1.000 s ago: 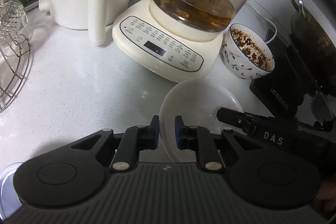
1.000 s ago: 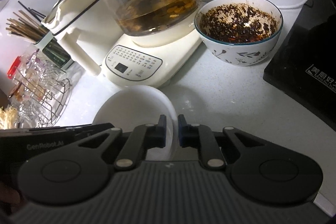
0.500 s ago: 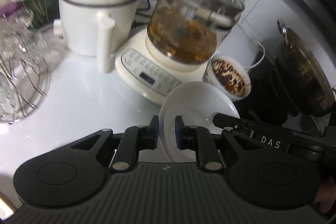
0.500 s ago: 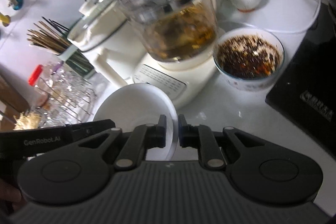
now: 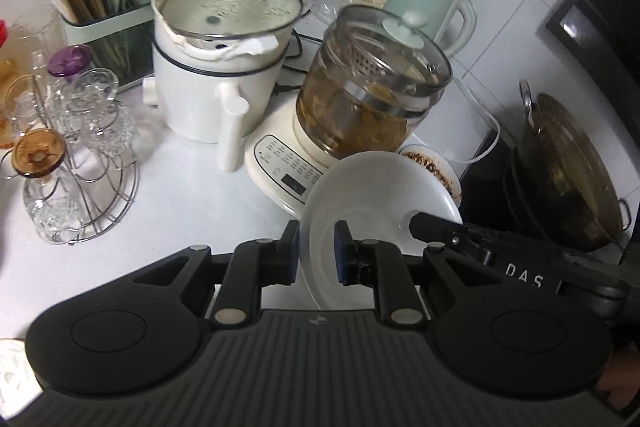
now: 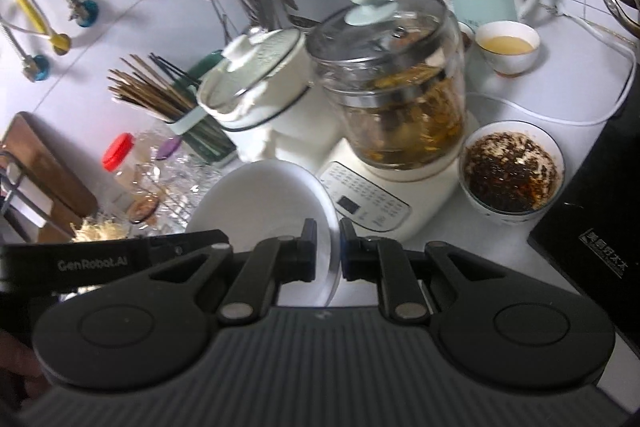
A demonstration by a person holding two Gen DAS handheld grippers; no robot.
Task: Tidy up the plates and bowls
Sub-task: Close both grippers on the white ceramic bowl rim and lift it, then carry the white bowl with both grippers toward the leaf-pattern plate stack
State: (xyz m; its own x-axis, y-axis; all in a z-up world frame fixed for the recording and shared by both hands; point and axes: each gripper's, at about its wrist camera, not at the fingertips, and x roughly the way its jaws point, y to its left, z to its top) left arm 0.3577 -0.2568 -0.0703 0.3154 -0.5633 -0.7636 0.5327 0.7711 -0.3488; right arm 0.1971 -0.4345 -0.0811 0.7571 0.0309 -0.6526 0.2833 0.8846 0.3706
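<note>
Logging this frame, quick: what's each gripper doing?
Left gripper: shut on the white plate rim.
Right gripper: shut on the same plate's opposite rim.

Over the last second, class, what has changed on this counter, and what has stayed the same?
The white plate has been lifted off the countertop: both views now look down from higher, and more of the counter shows. The left gripper and right gripper stay clamped on its opposite rims. The glass kettle, the white pot and the patterned bowl have not moved.
</note>
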